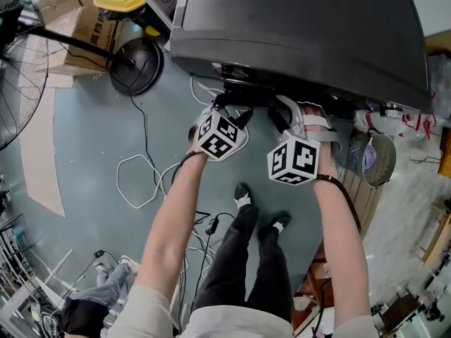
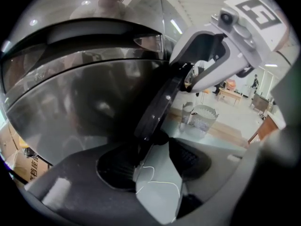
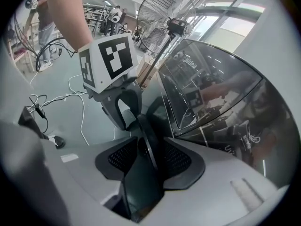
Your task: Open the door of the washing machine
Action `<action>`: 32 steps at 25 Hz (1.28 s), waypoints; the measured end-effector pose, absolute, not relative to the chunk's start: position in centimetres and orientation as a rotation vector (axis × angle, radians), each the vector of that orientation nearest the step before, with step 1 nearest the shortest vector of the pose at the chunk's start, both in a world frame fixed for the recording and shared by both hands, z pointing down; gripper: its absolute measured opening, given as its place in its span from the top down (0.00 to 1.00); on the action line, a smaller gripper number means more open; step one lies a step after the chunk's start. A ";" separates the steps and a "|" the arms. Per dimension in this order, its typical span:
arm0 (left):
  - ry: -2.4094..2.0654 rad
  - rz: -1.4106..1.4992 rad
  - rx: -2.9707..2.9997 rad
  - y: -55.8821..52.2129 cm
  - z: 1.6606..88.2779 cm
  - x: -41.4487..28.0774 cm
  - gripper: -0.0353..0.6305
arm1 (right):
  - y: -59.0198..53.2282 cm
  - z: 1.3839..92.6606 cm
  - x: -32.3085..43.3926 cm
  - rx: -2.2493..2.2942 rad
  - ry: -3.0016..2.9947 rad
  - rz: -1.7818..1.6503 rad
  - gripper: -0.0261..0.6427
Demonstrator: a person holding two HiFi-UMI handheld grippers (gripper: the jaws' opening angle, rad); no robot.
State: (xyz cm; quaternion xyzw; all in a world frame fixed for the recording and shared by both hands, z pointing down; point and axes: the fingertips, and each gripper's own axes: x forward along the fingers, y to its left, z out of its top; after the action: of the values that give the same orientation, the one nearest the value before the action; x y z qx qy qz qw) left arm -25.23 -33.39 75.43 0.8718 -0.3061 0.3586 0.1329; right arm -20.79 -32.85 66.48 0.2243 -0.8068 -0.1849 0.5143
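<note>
Where the washing machine fills the top of the head view, its dark door covers the top, front edge toward the person. Both tools reach that edge. The left gripper is spread, with the edge just beside one pad. The right gripper is also spread, with the edge between its pads.

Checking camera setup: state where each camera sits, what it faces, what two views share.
Head view: person's head, steeply down onto the washing machine; shows forearms, legs, left claw, right claw.
Left gripper view: on left claw, along its jaws at the door edge; right claw beyond.
Right gripper view: on right claw, opposite way; left claw, forearm beyond.
Both gripper views share the door edge.
</note>
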 end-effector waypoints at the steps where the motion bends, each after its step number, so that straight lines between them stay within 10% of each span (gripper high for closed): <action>1: -0.891 1.040 2.527 -33.4 75.4 -25.2 0.56 | -32.8 66.5 -20.8 0.539 -1.939 -0.443 0.72; 32: -1.027 0.893 2.390 -23.2 75.9 -23.9 0.58 | -24.3 67.1 -19.7 0.461 -1.922 -0.459 0.70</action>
State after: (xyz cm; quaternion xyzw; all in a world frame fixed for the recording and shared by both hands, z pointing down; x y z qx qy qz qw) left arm -23.87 -23.21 75.94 0.8524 -0.3664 0.3184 0.1945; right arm -19.74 -24.26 67.13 0.1928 -0.8045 -0.1921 0.5280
